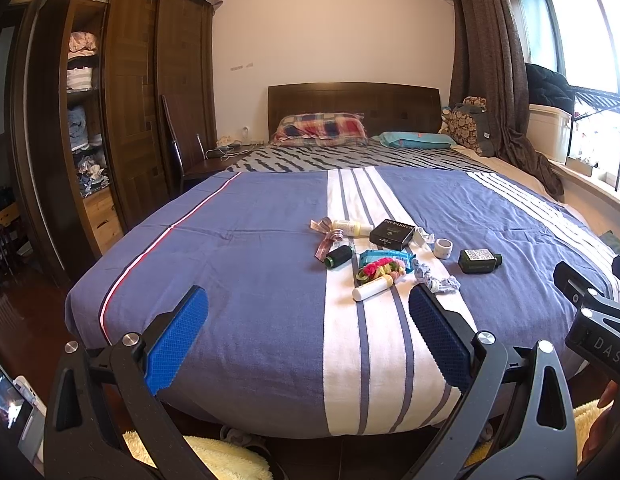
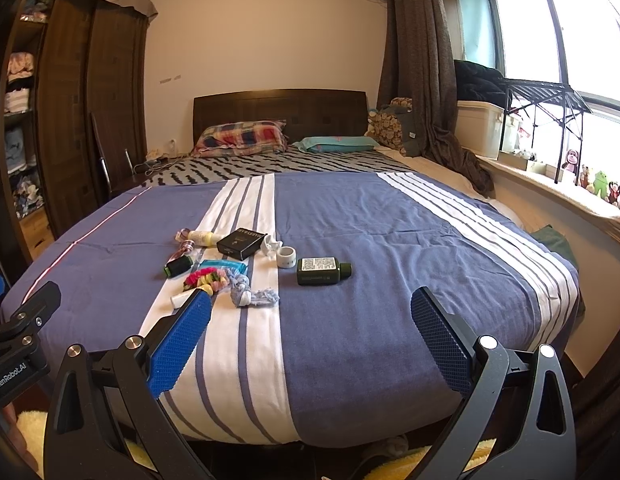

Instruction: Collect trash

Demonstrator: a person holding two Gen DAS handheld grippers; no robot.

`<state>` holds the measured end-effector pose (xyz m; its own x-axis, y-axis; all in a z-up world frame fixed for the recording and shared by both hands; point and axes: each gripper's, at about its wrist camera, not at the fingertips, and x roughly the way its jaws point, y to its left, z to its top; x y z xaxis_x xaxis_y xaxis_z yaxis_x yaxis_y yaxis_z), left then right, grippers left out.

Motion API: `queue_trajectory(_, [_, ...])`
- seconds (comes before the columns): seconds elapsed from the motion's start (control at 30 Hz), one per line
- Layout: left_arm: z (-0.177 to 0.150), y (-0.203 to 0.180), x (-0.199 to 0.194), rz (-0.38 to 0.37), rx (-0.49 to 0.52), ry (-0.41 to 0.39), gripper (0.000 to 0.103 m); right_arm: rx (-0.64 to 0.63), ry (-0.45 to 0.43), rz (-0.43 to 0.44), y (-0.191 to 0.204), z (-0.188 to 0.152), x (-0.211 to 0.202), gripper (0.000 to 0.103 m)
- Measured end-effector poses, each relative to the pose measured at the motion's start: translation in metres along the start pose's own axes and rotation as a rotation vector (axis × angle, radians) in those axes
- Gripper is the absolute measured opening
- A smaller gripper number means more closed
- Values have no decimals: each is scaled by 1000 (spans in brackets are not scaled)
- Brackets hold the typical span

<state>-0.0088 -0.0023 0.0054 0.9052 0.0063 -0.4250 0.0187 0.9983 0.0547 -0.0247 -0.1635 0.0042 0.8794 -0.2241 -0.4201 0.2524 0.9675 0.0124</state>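
A: Which step is this?

B: The approach, I'd judge. The left tool [image 1: 308, 312] and right tool [image 2: 310, 312] hover low in frame over the bed's [image 2: 349, 340] near edge, fingers spread apart, holding nothing.

A: And the trash?

B: Mid-frame on the bedspread, left to right: ribbon [image 1: 327, 238], black box [image 1: 391, 234], crumpled wrapper [image 1: 435, 278], green bottle [image 2: 321, 271]. No bin is visible.

A: Next?

B: Probably reaching forward and closing on the nearest scrap.

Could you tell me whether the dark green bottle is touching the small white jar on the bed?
Apart. In the right wrist view, blue bedspread shows between the green bottle and the white jar.
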Motion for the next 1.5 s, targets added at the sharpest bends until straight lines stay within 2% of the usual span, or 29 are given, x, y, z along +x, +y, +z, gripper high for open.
queue_trajectory(1.07, [-3, 0, 6, 4, 1, 10, 95, 8, 11, 5, -3, -4, 6, 100])
queue_trajectory(1.5, [-12, -1, 41, 10, 11, 86, 95, -10, 51, -18, -9, -11, 37, 100])
